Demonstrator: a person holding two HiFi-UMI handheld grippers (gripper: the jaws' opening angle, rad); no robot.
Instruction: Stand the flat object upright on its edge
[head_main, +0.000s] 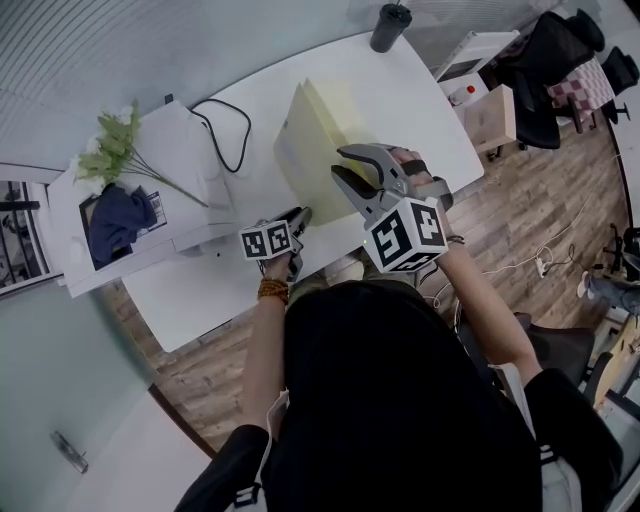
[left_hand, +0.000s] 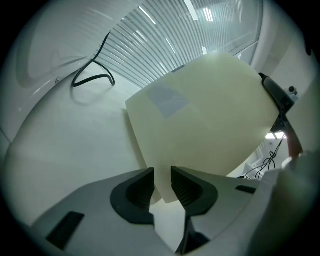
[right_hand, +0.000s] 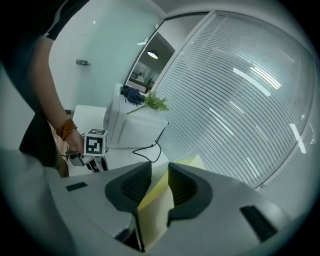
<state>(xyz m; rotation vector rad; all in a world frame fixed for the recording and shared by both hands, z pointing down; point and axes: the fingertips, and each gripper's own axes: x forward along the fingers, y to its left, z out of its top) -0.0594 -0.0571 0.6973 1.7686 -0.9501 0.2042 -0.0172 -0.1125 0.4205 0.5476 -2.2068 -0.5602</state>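
I am handling one pale yellow flat rectangular board (head_main: 308, 140) over the one white table (head_main: 410, 90) with my two claws. My right claw (head_main: 340, 163) is clamping the board's near edge. My left claw (head_main: 300, 218) is standing narrowly apart around a lower corner, not pressing it. The board is tilting steeply, its broad face pointing leftward and its length running away from me.

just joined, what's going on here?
A person with a gripper in each hand is handling a pale yellow board over the white table. The right gripper is clamped on the board's edge, holding it tilted up. The left gripper has the board's near corner between its jaws, apparently unclamped. The board is not yet standing alone.
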